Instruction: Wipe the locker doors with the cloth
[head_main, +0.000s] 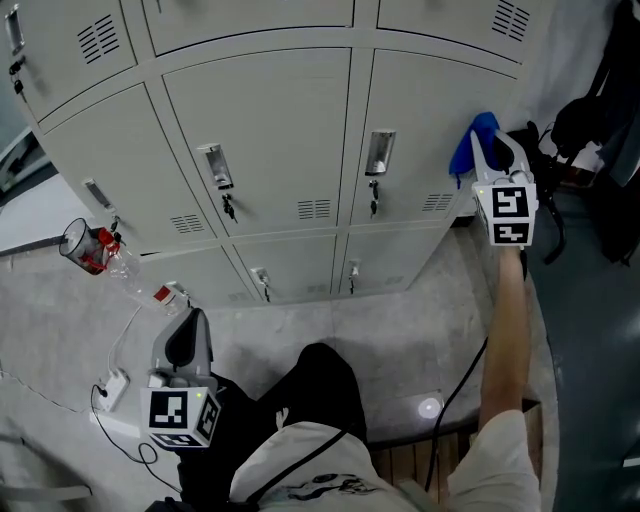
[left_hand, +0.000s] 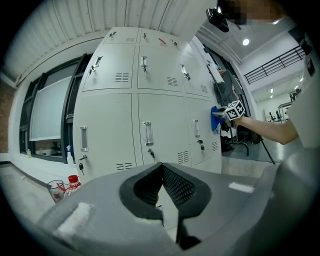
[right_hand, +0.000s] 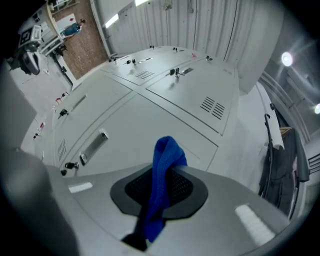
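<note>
Blue cloth (head_main: 468, 146) sits clamped in the right hand-held gripper (head_main: 489, 152) at the rightmost of the locker doors (head_main: 262, 125), arm (head_main: 508, 330) outstretched; left hand-held gripper (head_main: 188, 328) hangs low over the floor (head_main: 400, 325) (jaws pressed together, nothing between), well apart.

At the left of the head view, a clear plastic cup (head_main: 82, 245) with red inside lies beside a red-capped bottle (head_main: 160, 293) on the grey floor (head_main: 60, 330). A white power strip (head_main: 110, 388) sits lower left. Black gear (head_main: 580, 120) crowds the upper right.
</note>
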